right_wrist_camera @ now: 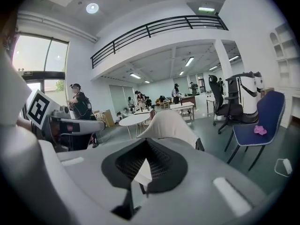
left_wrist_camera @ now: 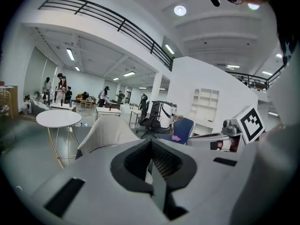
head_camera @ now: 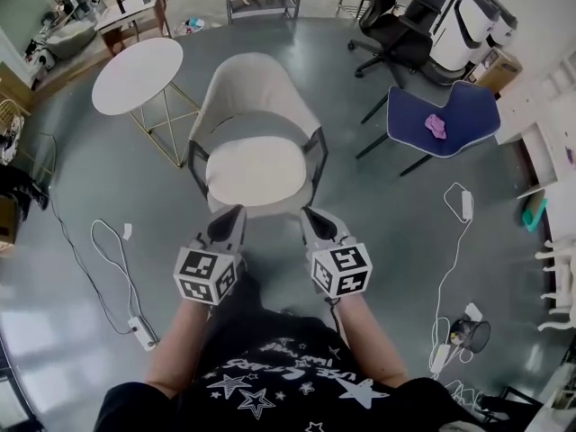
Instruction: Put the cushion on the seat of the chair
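A beige shell chair stands in front of me on the grey floor. The pale round cushion lies level over its seat, its front edge towards me. My left gripper and right gripper each meet that front edge, one at either corner. In the left gripper view the left gripper has its jaws together with only a thin pale sliver between the pads. The right gripper pinches a pale wedge of fabric. The chair's back rises beyond both.
A round white table stands left of the chair. A blue chair with a pink thing and a black office chair are at the right. Cables and power strips lie on the floor. People are at the far desks.
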{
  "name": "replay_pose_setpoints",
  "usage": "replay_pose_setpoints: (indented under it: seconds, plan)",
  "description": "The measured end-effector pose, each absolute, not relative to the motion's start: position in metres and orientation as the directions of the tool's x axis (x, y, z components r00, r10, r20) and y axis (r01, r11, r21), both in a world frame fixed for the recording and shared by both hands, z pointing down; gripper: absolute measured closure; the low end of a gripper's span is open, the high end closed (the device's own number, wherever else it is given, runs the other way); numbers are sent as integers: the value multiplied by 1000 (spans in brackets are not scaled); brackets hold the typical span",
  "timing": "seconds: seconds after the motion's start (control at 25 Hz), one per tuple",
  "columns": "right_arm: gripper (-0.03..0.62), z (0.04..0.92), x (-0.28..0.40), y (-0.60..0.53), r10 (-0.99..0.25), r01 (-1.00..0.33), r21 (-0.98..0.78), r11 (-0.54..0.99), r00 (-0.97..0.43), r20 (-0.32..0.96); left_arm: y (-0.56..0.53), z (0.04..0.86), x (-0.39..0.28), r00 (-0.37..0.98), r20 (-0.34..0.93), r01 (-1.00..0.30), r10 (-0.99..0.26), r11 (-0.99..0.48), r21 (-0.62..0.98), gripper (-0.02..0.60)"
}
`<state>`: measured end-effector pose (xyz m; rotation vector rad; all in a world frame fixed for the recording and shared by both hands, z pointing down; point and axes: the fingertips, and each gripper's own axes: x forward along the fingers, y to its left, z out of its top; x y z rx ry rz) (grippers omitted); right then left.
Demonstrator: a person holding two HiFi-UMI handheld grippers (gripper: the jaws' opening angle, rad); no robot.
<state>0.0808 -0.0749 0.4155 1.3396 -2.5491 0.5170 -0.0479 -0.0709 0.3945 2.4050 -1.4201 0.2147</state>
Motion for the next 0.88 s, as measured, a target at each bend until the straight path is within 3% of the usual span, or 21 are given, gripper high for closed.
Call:
replay_pose_setpoints:
  seconds: [0.48, 0.88]
  plan:
    - [591, 397, 131, 18, -743, -800, -223, 557, -600, 295, 30, 368, -1, 452, 245, -889, -858, -411, 200, 572]
    - [591, 394, 132, 52, -738, -790, -213, 575, -613, 282, 81, 363, -4, 443, 230, -893, -867, -404, 198, 572]
